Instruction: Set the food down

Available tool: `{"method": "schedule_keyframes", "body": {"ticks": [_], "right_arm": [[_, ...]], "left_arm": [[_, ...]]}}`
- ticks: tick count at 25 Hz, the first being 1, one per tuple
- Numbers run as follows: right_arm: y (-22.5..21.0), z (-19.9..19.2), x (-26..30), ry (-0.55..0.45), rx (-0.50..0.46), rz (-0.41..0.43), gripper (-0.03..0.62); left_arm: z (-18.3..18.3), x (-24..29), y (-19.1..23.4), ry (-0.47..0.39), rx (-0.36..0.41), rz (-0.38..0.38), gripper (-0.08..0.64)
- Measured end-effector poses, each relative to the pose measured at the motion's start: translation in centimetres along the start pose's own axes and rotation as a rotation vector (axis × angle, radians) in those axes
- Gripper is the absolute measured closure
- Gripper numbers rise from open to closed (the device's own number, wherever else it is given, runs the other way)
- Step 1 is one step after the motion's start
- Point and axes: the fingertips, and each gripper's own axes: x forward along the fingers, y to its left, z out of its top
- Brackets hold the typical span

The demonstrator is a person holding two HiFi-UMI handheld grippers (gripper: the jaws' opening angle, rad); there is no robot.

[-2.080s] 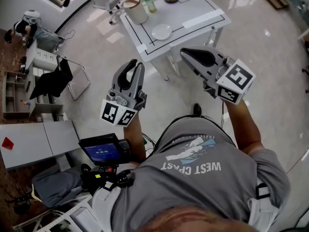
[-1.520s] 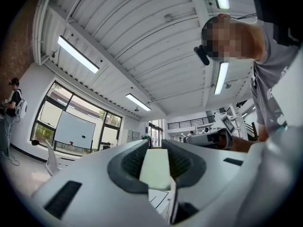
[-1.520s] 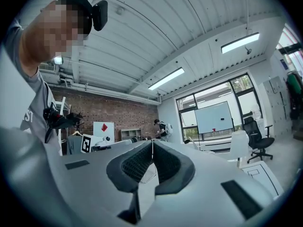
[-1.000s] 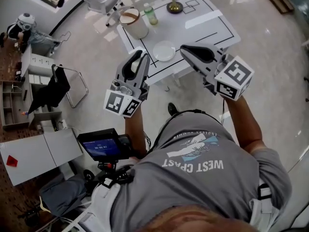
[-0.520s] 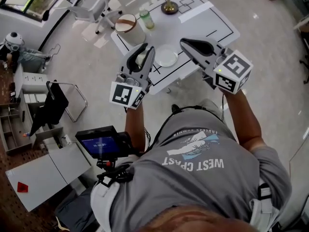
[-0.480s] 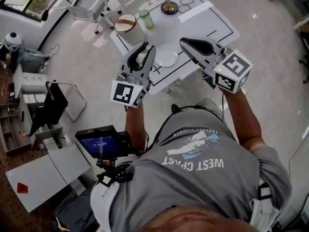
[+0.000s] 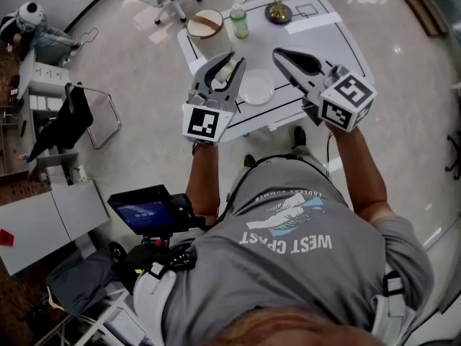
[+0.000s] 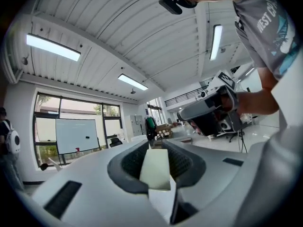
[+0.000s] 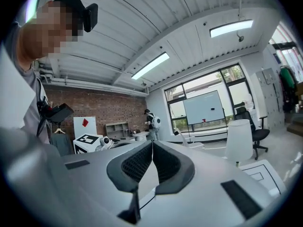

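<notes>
Evidently the jaws of the left gripper (image 7: 235, 59) pinch a pale food block (image 8: 155, 168), aloft near the tabletop (image 7: 324, 38) (soft, light, probably crushable); hold its flat sides gently. The right gripper (image 9: 152, 143) has its jaws pressed together, empty.

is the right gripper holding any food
No, the right gripper is shut with nothing between its jaws; the food sits in the left gripper.

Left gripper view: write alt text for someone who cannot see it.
The left gripper is shut on a pale slab of food. Beyond it, the right gripper shows at right, under a white ceiling with strip lights.
</notes>
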Motion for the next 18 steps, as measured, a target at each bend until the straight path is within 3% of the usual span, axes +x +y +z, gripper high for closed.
{"method": "schedule_keyframes", "body": {"ticks": [12, 18], "right_arm": [[-6.7, -0.7, 1.6, 0.082, -0.031, 0.322, 0.586], [-7.1, -0.3, 0.7, 0.105, -0.057, 0.445, 0.586]], "left_arm": [[-3.5, 5.0, 0.1, 0.14, 0.026, 0.312, 0.469], [-3.8, 6.2, -0.7, 0.198, 0.056, 0.428, 0.468]]}}
